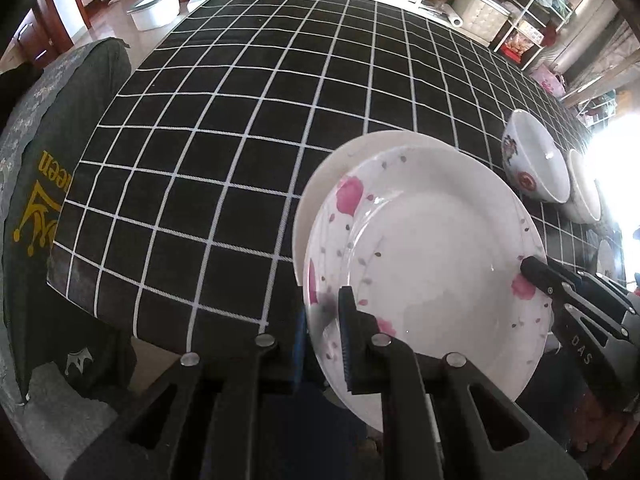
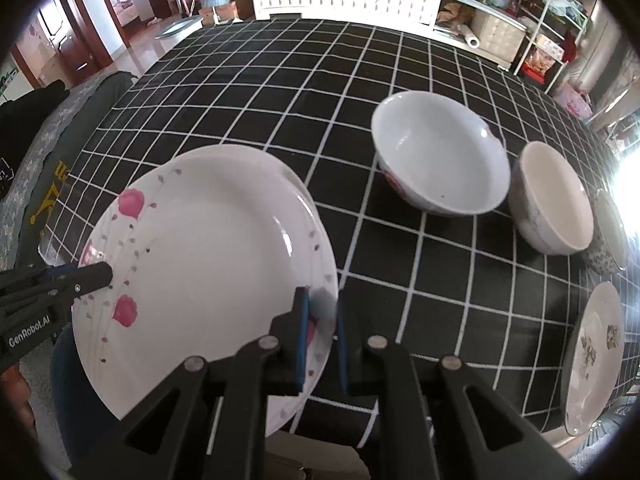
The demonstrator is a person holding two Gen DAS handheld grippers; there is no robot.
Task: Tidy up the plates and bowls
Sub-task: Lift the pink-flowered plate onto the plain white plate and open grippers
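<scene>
- Plates: a flowered plate (image 1: 432, 256) with pink blossoms and grey leaves is held by both tools at the near edge of the bench (image 1: 240, 120), tilted, with part of it hanging past the bench edge.
- A plain white plate (image 1: 320, 184) lies directly under it; only a crescent of its rim shows beyond the flowered one. Whether the two touch cannot be told.
- The left hand-held gripper (image 1: 324, 340) is pinched narrow on the flowered plate's rim, one finger above and one below.
- The right hand-held gripper (image 2: 322, 336) is likewise clamped narrow on the opposite side of that rim, blue pads on either face.
- Each tool shows in the other's view as a black finger tip resting on the plate's rim.
- Further along the bench stands a large white bowl (image 2: 440, 160) with a red mark on its outer wall, upright.
- Just beside it, a smaller cream bowl (image 2: 556, 200), upright; the two look close, perhaps touching.
- A dark patterned bowl (image 2: 610, 236) sits at the far right, partly washed out by glare.
- A patterned plate (image 2: 592, 360) lies near the bench's right corner, apart from the bowls.
- The bench wears a black cloth with a white grid.
- A dark green garment (image 1: 60, 184) with yellow lettering drapes over a seat at the left.
</scene>
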